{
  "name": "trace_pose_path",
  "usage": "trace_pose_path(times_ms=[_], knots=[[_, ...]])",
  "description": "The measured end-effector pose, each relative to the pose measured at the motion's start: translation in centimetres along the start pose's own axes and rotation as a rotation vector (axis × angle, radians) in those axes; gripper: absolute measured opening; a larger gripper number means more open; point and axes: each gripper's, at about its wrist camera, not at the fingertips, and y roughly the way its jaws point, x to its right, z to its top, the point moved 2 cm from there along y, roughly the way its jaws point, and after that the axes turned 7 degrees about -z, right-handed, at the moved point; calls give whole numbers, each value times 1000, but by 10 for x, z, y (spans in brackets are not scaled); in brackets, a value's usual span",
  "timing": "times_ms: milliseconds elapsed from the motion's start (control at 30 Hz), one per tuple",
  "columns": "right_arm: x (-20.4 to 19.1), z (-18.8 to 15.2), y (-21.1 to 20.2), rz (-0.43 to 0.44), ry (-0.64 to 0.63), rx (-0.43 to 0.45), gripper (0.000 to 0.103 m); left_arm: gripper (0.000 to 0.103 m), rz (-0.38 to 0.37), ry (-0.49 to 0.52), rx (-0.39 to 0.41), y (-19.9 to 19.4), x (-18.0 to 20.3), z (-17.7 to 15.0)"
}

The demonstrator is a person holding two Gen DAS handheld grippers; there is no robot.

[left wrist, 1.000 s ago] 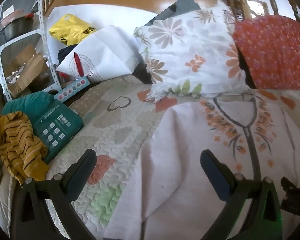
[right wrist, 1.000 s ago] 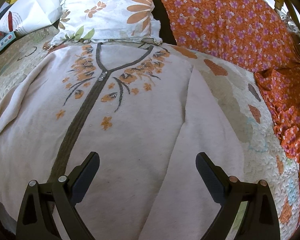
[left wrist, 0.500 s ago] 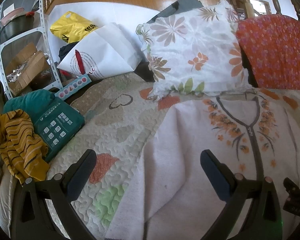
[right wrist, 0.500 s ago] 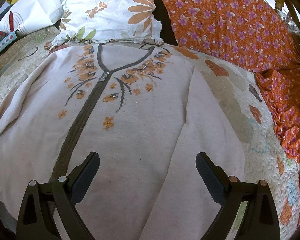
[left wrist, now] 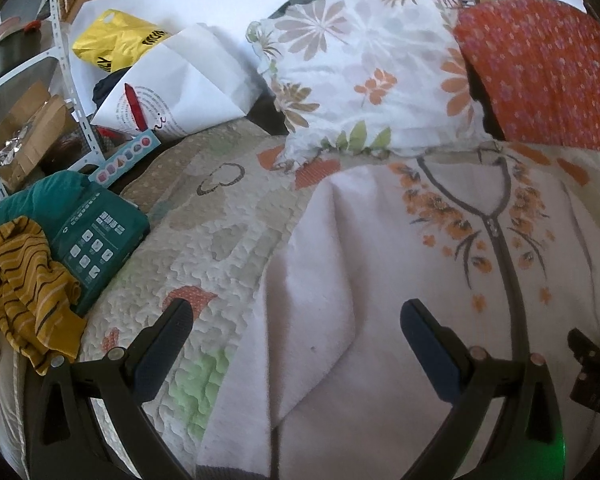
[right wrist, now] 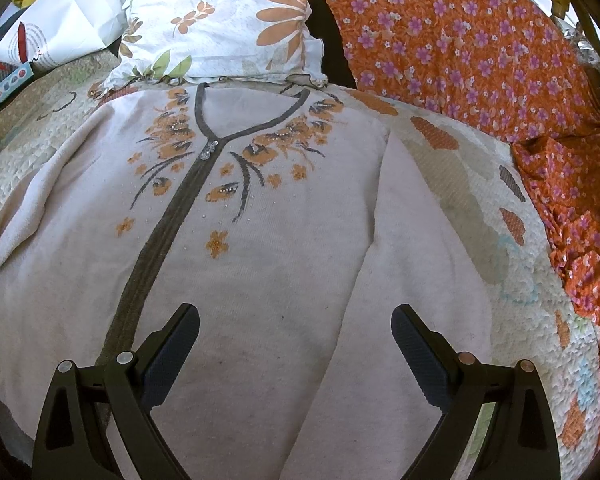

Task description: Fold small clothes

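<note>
Jaws on both the left gripper (left wrist: 296, 320) and right gripper (right wrist: 296, 322) gape wide, holding nothing, over the cardigan (right wrist: 260, 240) spread flat on the bed (left wrist: 204, 240), collar touching the pillow (right wrist: 220, 20).

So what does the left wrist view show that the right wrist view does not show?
Only the left wrist view shows the yellow striped garment, the teal box, the metal shelf and the open left gripper.

Only the right wrist view shows the rumpled orange floral cloth at the quilt's right side and the open right gripper.

Both show the pink cardigan lying flat, the flowered pillow and the quilt.
</note>
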Motion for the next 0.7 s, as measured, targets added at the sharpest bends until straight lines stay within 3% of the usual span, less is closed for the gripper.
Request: trace_pose_path(times_ms=[233,700], knots=[[3,-1,2,-5,-16,-48,99,103,-21,-3,-24,5,0,-1],[4,0,3,-3,-7,-34,99,103,-58,-12,-47,10,3,-5]])
